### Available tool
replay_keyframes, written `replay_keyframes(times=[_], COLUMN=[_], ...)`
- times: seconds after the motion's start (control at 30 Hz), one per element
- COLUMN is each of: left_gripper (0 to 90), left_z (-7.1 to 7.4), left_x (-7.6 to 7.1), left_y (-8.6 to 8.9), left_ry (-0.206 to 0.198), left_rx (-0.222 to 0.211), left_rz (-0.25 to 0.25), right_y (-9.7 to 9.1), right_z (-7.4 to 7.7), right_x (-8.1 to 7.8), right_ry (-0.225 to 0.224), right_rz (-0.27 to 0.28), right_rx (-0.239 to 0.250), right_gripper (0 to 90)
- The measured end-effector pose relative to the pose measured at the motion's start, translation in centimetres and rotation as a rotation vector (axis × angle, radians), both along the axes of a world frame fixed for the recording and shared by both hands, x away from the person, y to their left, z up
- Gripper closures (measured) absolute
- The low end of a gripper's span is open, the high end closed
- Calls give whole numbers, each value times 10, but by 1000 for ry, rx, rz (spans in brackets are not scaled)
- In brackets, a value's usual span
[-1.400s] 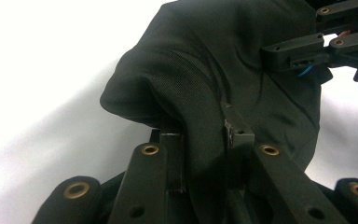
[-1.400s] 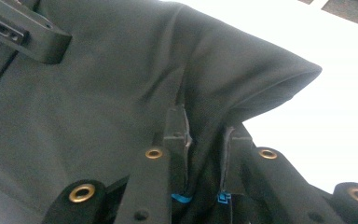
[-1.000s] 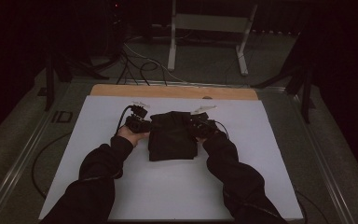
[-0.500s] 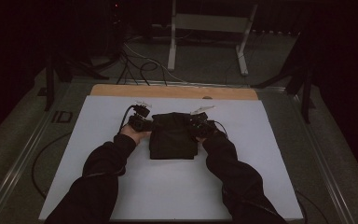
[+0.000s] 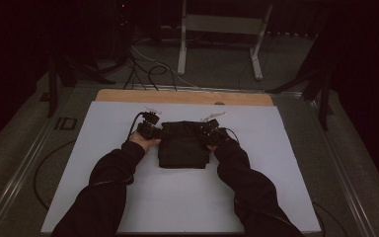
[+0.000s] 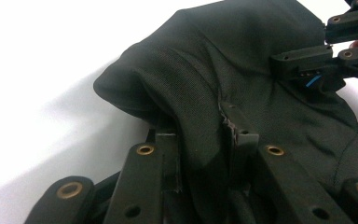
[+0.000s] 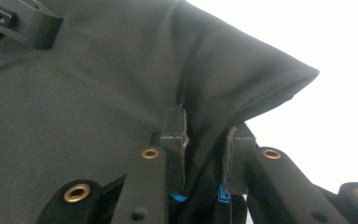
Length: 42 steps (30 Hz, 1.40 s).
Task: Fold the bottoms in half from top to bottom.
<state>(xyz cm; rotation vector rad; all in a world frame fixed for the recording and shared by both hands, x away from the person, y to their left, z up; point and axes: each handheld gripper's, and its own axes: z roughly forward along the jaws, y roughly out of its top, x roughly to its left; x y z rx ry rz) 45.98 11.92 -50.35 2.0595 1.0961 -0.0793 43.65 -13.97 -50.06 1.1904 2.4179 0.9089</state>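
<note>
My left tongs [image 6: 200, 140] pinch a bunched fold of the dark, folded fabric garment [image 6: 242, 70]: the cloth is gathered between the two black jaws and the pads press on it from both sides. The jaws have just been easing apart a little, yet the fold remains caught between them. In the high view these left tongs [image 5: 150, 129] sit at the garment's [image 5: 183, 145] 9 o'clock edge, near its far corner.

My right tongs [image 7: 205, 140] likewise clamp a pleat of the same garment [image 7: 98, 70], with the cloth squeezed between the pads and a rounded corner of fabric bulging out toward 2 o'clock in the right gripper view. These jaws too have just been opening slightly, with the fabric between them. From above, the right tongs [image 5: 212, 132] hold the garment's 3 o'clock edge, again near the far corner.

In the left gripper view I can see the other tongs at 2 o'clock, across the cloth.

The garment lies as a compact rectangular bundle at the middle of the white sheet-covered surface [image 5: 276, 187], between my two hands. My dark sleeves [image 5: 103, 187] enter from 6 o'clock. A bare wooden strip [image 5: 187, 96] runs along the surface's 12 o'clock edge, and beyond it a pale metal frame stand [image 5: 222, 29] rests on the floor among loose cables [image 5: 148, 69].
</note>
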Motion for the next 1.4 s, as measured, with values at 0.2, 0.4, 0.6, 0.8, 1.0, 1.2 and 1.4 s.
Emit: replay_keyframes(times=[0.2,0.4,0.6,0.8,1.0,1.2,1.4], left_gripper=[669,543,476,417,269,117,1], left_z=[-6,-9,-9,-6,-2,6,9], left_x=[2,3,3,0,-2,-8,-12], left_y=[0,-1,0,1,1,-1,-3], left_ry=[10,8,4,-10,-7,-28,-39], left_rx=[13,44,47,57,39,23,34], left_rz=[8,23,32,13,21,-39,-52], right_y=[-2,-2,-5,-9,-14,-15,-11], right_z=[-6,-7,-8,-7,-5,-1,5], right_x=[3,3,6,7,9,7,5], right_ry=[10,11,16,18,38,50,33], right_rz=[-8,-16,-25,-31,-46,-5,20], right_rx=[-3,-12,-13,-15,28,63,79], right_gripper=[710,661,572,423,291,149,136])
